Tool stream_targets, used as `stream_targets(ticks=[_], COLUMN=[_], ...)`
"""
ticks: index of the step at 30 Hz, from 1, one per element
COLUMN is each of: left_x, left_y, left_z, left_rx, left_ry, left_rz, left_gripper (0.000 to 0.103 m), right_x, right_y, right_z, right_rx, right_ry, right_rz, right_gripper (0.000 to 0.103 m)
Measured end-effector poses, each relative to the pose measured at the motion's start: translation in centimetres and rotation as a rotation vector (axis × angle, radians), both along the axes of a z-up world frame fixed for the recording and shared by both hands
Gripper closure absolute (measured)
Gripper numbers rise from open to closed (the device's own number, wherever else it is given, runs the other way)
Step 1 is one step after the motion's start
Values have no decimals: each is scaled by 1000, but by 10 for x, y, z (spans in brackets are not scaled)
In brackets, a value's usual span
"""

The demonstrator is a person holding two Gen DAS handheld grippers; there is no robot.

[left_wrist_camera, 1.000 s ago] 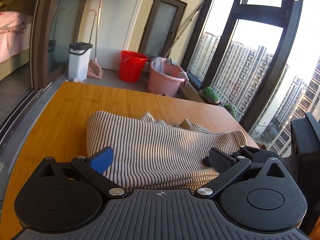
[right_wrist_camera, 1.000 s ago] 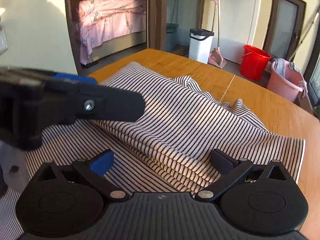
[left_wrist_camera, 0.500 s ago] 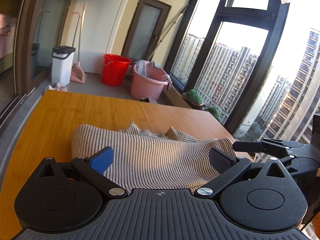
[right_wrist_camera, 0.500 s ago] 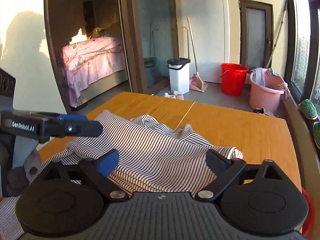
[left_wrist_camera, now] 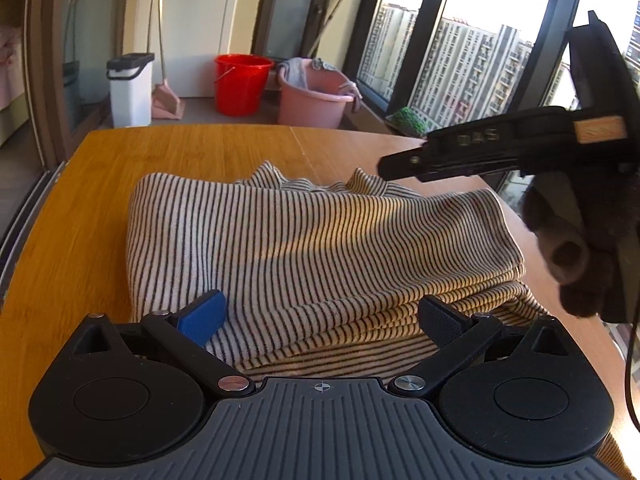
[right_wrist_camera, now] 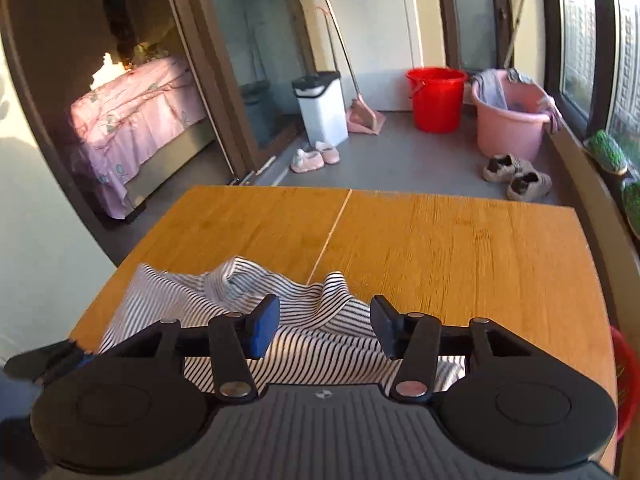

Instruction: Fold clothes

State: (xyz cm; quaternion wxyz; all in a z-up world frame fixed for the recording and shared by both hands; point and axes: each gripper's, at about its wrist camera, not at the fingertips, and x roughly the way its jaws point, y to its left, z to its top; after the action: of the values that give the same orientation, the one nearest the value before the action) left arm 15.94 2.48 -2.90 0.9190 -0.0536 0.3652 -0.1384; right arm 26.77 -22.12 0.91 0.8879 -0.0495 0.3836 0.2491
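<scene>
— What has changed for us in the last second?

— Both grippers are off the cloth now. A second ago our right gripper (right_wrist_camera: 324,330) sat low over the striped garment (left_wrist_camera: 304,240), its fingers spread wide; now it hangs higher, looking down the wooden table (right_wrist_camera: 460,248), with the jaws narrower but still apart and nothing between them. Our left gripper (left_wrist_camera: 320,316) has its fingers wide apart and empty, just over the near edge of the cloth.

— And the garment itself?

— It lies on the table as a thick bundle, several stacked layers showing along its near edge in the left view. We judge a fold has just been laid and let go. Whether another fold is wanted we cannot settle from here.

— What can't we make out?

— The far side is rumpled, with peaks of cloth sticking up, and we cannot tell whether they are collar, sleeve or hem. In the right view our own gripper body covers most of the bundle. In the left view the right gripper's fingers show side-on, so their gap is unreadable there, and the hand (left_wrist_camera: 572,248) holding it is dark and cut off.
</scene>
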Motion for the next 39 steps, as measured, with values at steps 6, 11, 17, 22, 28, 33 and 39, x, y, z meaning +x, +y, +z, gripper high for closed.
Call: stream_targets(ticks=[6, 11, 17, 22, 28, 33, 39], left_x=[-3, -7, -27, -33, -25, -37, -66], left_y=[2, -4, 33, 66, 66, 59, 66], left_z=[-1, -3, 37, 65, 63, 55, 37], left_rx=[-15, 29, -89, -130, -210, -77, 95], left_ry=[-7, -33, -127, -212, -147, -76, 50], left_rz=[-10, -31, -1, 112, 101, 72, 3], left_gripper=[0, 0, 0, 0, 0, 0, 0], right_x=[46, 35, 0, -71, -143, -170, -190], right_y=[24, 29, 7, -22, -42, -57, -89], right_z=[-10, -3, 47, 64, 25, 8, 46], right_rx=[-4, -15, 137, 252, 263, 241, 283], right_ry=[23, -14, -72, -42, 96, 104, 7], right_rz=[-43, -23, 48, 167, 206, 174, 185], right_gripper=[61, 91, 92, 93, 93, 92, 90])
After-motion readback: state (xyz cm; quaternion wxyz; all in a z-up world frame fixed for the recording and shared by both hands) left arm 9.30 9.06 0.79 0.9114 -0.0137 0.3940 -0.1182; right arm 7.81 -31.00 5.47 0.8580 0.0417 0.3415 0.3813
